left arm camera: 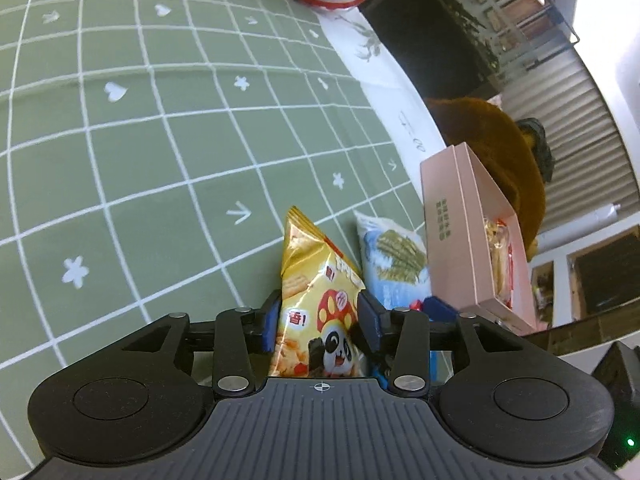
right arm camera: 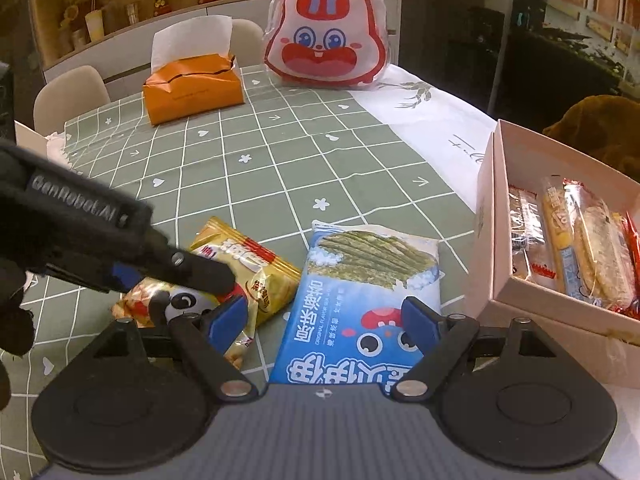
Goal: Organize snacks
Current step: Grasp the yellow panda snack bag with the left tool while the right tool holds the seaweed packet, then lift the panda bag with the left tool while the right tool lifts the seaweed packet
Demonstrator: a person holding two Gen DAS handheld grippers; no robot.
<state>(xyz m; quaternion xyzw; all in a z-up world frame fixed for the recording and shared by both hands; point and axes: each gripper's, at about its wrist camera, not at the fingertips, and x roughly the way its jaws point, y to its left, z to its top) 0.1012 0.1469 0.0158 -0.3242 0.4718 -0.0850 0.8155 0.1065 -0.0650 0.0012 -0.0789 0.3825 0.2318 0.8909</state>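
Nearest, the left gripper (left arm camera: 320, 320) grips the yellow snack bag (left arm camera: 316, 300) on the green checked tablecloth (left arm camera: 160, 140). Just right, the right gripper (right arm camera: 325, 316) hangs spread wide over the blue seaweed pack (right arm camera: 360, 280). Right again stands the pink box (right arm camera: 520, 272) of wrapped snacks. Farther off, an orange tissue box (right arm camera: 194, 88) and rabbit bag (right arm camera: 326, 40).

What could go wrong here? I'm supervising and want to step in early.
The left gripper pinches the puffy yellow snack bag near one end; it may slip or crush the contents. The open right gripper straddles the blue seaweed bag close by, so both grippers could collide heading toward the pink box.
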